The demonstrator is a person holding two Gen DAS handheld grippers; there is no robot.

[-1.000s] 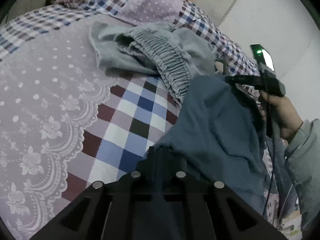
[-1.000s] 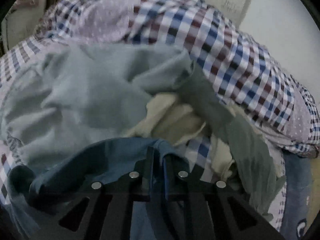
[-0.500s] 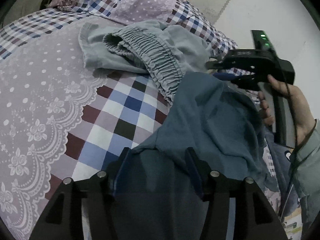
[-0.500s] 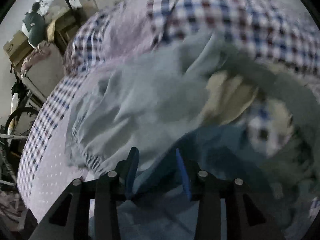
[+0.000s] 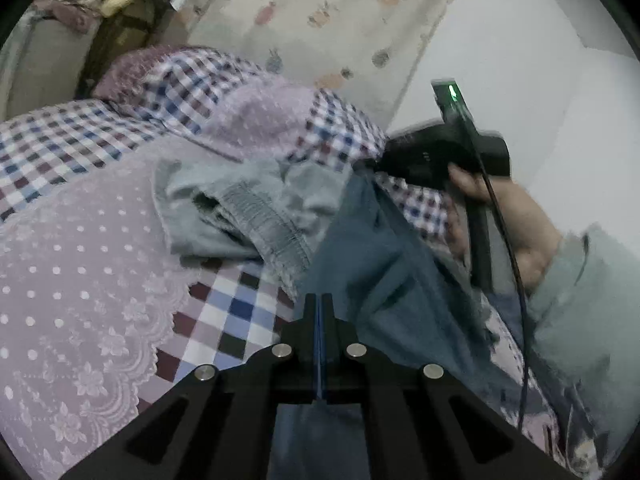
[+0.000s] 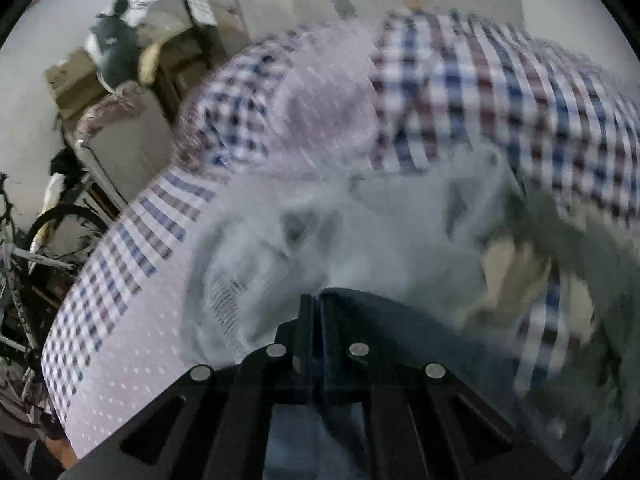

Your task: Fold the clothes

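Between both closed tongs, left (image 5: pixel 319 304) and right (image 6: pixel 318 306), stretches the pinched blue garment (image 5: pixel 384 264).

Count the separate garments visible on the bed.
4: blue garment held between both grippers; light grey elastic-waist garment behind it; cream garment and dark grey-green garment at right. More may be hidden.

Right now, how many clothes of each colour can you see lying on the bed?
Dark blue clothes: 1, the dark blue garment, pinched by both tools.
Light grey clothes: 1, the light grey trousers with a stretchy waistband.
Cream clothes: 1, the cream garment, blurred.
Olive green clothes: 1, the olive green garment, blurred.
Total: 4
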